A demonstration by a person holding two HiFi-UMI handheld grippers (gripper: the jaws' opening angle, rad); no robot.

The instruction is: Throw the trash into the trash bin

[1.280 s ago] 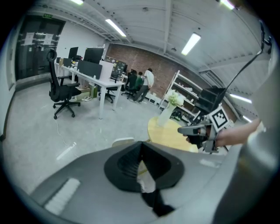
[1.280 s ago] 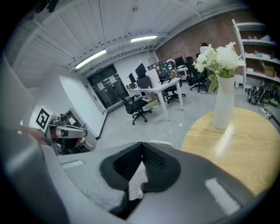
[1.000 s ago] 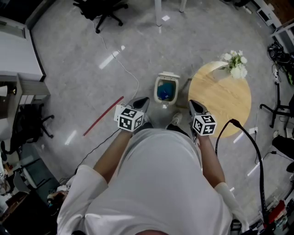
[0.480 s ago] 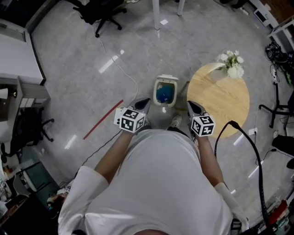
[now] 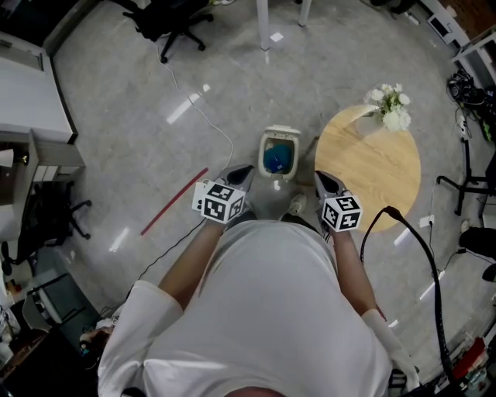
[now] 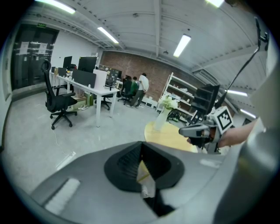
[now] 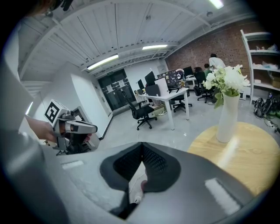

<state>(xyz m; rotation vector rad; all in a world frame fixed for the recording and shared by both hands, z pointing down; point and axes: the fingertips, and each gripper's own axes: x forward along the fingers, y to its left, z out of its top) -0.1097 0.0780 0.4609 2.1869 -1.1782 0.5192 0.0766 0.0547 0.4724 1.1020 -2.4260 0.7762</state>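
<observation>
I hold two grippers: left gripper (image 5: pixel 242 172), right gripper (image 5: pixel 324 178); one trash bin (image 5: pixel 281 130) on floor; one lump of blue trash (image 5: pixel 277 160); one round counter (image 5: pixel 372 174); one vase of flowers (image 5: pixel 391 107) on it; both pairs of fingers pressed together, nothing between; blue trash lies inside trash bin, ahead and between my fingers, touching neither.

You have two grippers in view: the left gripper (image 5: pixel 239 174) and the right gripper (image 5: pixel 325 181). On the floor (image 5: pixel 139 124) you see one trash bin (image 5: pixel 279 153), one round wooden table (image 5: pixel 372 174) carrying one vase of white flowers (image 5: pixel 392 108), one red strip (image 5: pixel 174 200), and two black office chairs: a top chair (image 5: pixel 167 17) and a left chair (image 5: pixel 50 213).
</observation>
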